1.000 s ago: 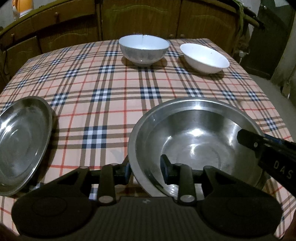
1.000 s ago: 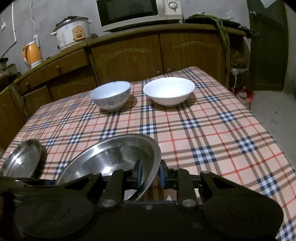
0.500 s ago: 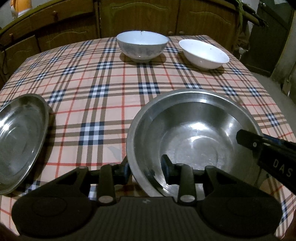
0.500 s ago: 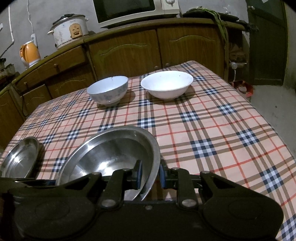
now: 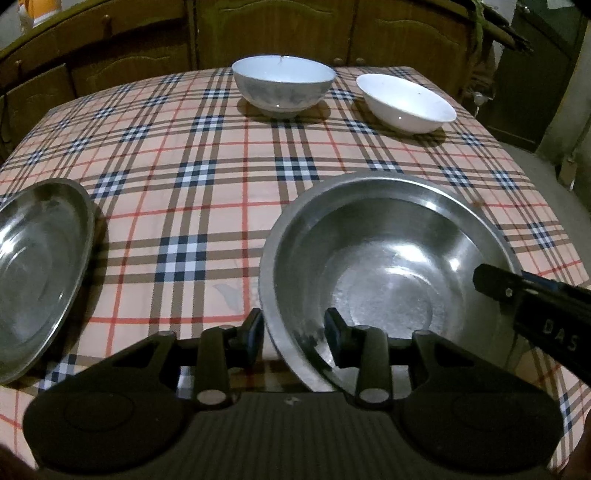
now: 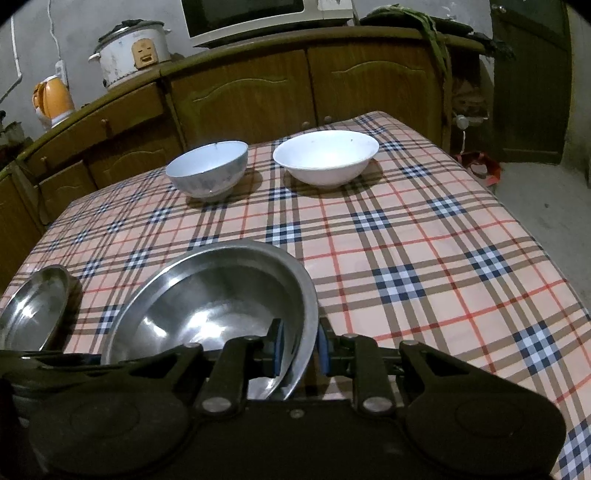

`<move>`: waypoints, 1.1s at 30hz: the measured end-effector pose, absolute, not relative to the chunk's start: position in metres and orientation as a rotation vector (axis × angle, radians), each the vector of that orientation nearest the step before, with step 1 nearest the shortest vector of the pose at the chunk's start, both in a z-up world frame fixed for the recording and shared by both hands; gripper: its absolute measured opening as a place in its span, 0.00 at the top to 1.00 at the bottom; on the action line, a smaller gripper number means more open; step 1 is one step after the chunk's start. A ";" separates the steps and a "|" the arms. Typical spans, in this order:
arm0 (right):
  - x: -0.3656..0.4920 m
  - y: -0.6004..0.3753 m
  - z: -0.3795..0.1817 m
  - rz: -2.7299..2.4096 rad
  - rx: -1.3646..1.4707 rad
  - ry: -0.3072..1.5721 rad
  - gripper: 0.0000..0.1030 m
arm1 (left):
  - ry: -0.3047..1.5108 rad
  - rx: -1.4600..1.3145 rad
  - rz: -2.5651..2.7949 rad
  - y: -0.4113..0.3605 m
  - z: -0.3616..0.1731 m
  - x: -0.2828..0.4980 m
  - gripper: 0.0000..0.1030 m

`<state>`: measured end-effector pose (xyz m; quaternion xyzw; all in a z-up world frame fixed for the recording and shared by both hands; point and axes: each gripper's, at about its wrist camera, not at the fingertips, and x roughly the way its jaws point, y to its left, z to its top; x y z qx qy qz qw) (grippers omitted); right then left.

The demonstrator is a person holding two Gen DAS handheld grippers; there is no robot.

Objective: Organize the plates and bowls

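Note:
A large steel bowl (image 5: 388, 266) sits near the front of the checked table (image 5: 207, 155). My left gripper (image 5: 293, 326) straddles its near-left rim. Its jaws are opening, with the inner pad standing off the wall. My right gripper (image 6: 299, 345) is shut on the bowl's right rim (image 6: 308, 332), and one of its fingers (image 5: 495, 284) reaches over the bowl in the left wrist view. A steel plate (image 5: 37, 266) lies at the left edge. Further back stand a blue-white bowl (image 5: 282, 86) and a shallower white bowl (image 5: 406, 103).
Wooden cabinets (image 6: 240, 96) run behind the table, with a microwave (image 6: 258, 14), a rice cooker (image 6: 133, 51) and an orange kettle (image 6: 53, 99) on top. The table's right edge drops to bare floor (image 6: 546, 206). Checked cloth lies between the steel bowl and the far bowls.
The left gripper's fingers have spread a little around the steel bowl's rim. The right gripper keeps its grip. The steel bowl, plate and far bowls stay where they were.

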<state>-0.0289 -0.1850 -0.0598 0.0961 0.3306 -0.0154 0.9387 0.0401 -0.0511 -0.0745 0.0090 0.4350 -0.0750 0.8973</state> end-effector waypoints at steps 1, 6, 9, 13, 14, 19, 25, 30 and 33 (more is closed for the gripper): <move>-0.029 -0.185 -0.059 -0.035 0.195 0.673 0.74 | 0.902 0.016 -0.154 -0.050 -0.074 0.040 0.62; -0.030 -0.189 -0.056 -0.051 0.198 0.661 0.73 | 0.879 0.022 -0.148 -0.048 -0.070 0.038 0.49; -0.032 -0.192 -0.054 -0.063 0.201 0.652 0.72 | 0.871 0.022 -0.151 -0.046 -0.066 0.037 0.49; -0.034 -0.196 -0.048 -0.085 0.203 0.631 0.65 | 0.859 0.020 -0.149 -0.044 -0.060 0.037 0.48; -0.035 -0.198 -0.046 -0.088 0.206 0.621 0.64 | 0.852 0.020 -0.147 -0.044 -0.058 0.037 0.47; -0.038 -0.202 -0.034 -0.097 0.212 0.577 0.48 | 0.814 0.022 -0.137 -0.042 -0.046 0.036 0.39; -0.040 -0.201 -0.026 -0.095 0.207 0.551 0.40 | 0.792 0.019 -0.137 -0.041 -0.035 0.039 0.36; -0.041 -0.200 -0.020 -0.090 0.204 0.532 0.33 | 0.783 0.017 -0.141 -0.042 -0.029 0.042 0.35; -0.040 -0.200 -0.017 -0.089 0.201 0.524 0.33 | 0.778 0.019 -0.145 -0.043 -0.026 0.044 0.35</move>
